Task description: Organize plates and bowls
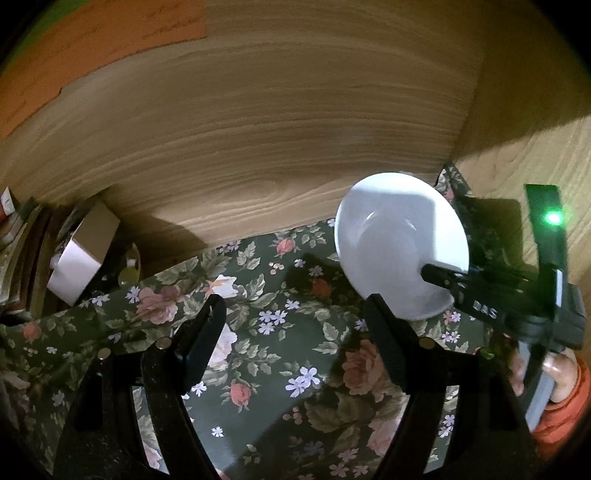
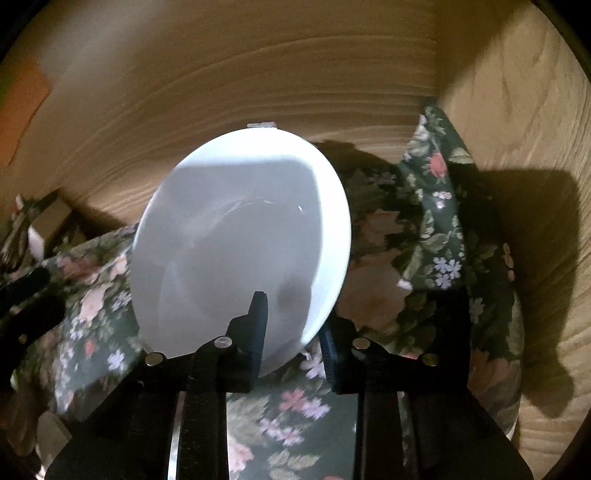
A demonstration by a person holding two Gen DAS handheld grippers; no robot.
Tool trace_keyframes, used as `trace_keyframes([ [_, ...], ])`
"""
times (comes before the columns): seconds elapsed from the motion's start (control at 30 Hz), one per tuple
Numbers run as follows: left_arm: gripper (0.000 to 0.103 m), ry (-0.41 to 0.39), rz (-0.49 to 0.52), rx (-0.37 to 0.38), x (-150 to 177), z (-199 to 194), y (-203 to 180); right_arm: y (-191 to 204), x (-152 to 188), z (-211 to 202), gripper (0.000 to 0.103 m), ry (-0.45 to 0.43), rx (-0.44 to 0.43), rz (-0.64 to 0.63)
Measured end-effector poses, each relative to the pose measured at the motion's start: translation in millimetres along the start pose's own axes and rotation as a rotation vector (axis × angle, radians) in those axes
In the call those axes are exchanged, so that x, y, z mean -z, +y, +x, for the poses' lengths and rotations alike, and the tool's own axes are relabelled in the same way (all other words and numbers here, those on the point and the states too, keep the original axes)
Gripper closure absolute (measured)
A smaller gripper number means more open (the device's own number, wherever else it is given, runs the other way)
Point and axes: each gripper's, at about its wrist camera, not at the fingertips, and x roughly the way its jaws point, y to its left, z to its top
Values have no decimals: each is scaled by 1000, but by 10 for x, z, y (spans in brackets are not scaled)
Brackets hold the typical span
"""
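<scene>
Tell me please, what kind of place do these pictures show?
Probably a home, at a table pushed into a corner: a floral tablecloth, wood-grain wall panels behind it, a white bowl gripped by the right gripper, and small boxes nearby.

There is one white bowl, and it is close to the corner where the two wooden walls meet. One flowery cloth lies under the bowl, and one small box sits far off to the side of the bowl, by the wooden wall. There are two grippers, the left gripper with nothing in it beside the bowl and the right gripper pinching the rim of the bowl, and there is one orange paper stuck high up on the wall, far above the bowl.
</scene>
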Motion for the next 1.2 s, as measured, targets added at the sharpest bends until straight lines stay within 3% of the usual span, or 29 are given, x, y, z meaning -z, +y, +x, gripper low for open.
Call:
trace_keyframes([
  [0.37,26,123,8,-32,214,212,-32,492,437,-211,79,70,-122,-170],
  [0.47,27,146,3,-35,252,238,-36,514,438,-218,76,57,-96,-176],
  [0.63,41,184,11,-32,292,307,-70,530,399,-254,59,16,-89,-128],
  [0.83,62,239,10,-17,331,434,-75,419,311,-68,60,57,-124,-55],
  [1.0,80,252,10,3,353,480,-99,408,375,-13,75,79,-161,-14],
  [1.2,81,249,13,-8,331,481,-166,394,399,-77,80,65,-146,3],
])
